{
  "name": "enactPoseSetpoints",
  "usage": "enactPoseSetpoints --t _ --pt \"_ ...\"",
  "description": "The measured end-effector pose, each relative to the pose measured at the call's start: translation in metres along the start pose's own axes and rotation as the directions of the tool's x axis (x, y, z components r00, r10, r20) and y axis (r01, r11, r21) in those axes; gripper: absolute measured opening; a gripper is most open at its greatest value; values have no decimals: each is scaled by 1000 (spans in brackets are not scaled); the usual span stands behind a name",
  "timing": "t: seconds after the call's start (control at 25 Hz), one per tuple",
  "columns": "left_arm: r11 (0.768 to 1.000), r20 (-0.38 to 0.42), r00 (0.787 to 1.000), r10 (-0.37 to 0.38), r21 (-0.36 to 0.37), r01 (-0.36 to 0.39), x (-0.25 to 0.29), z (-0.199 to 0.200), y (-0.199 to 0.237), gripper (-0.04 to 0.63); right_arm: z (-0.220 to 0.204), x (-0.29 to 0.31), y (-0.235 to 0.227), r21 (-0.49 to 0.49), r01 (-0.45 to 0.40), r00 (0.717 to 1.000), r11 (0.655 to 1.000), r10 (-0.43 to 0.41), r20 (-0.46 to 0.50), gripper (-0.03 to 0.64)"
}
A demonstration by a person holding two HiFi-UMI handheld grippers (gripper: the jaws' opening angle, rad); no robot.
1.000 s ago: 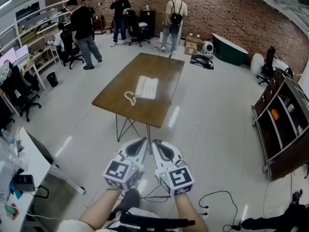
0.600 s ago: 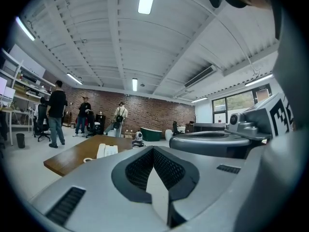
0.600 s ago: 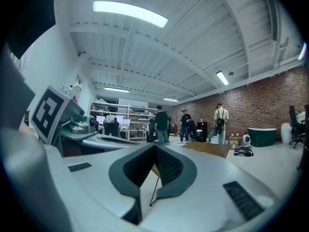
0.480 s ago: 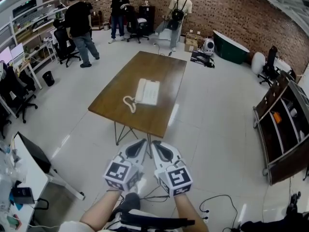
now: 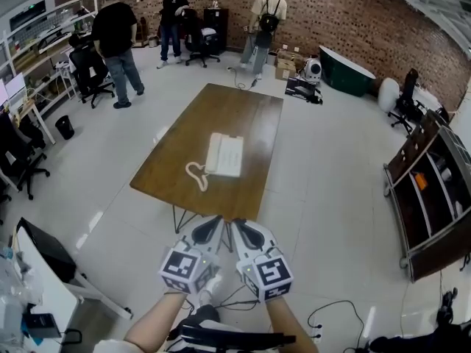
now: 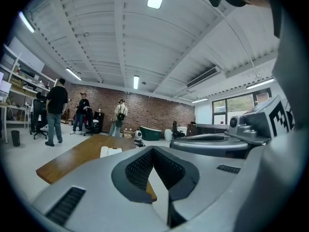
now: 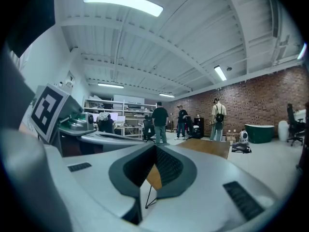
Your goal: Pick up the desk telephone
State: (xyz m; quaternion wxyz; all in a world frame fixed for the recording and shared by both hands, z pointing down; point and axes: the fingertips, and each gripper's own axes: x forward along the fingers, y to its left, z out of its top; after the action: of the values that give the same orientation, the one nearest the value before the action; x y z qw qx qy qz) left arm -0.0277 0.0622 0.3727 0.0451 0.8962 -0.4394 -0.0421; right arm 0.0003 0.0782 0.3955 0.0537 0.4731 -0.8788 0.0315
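The desk telephone (image 5: 224,154) lies flat near the middle of the long wooden table (image 5: 243,112). Its coiled cord (image 5: 195,173) is looped on the side nearer you and to the left. You hold the left gripper (image 5: 213,225) and the right gripper (image 5: 241,226) side by side, short of the table's near end and well apart from the phone. Both have their jaws closed together with nothing between them. The step in hand looks like the approach, with the grasp not yet begun. Next you need to reach the table, spread the jaws, and come at the phone's body from a side clear of the cord.
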Motion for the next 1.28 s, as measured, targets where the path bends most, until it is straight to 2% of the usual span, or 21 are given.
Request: enactPoseSetpoints --t 0.56,0.92,1.28 --pt "998 -11 998 -64 -16 64 54 4 83 0 9 101 -20 -10 57 998 998 -57 -25 4" --pt "994 -23 994 -108 -24 108 69 -3 101 0 5 124 -28 -2 103 994 995 -103 -42 5" --pt "994 -36 994 -102 -32 101 78 -10 120 0 -2 140 -40 17 115 992 993 -114 -48 6"
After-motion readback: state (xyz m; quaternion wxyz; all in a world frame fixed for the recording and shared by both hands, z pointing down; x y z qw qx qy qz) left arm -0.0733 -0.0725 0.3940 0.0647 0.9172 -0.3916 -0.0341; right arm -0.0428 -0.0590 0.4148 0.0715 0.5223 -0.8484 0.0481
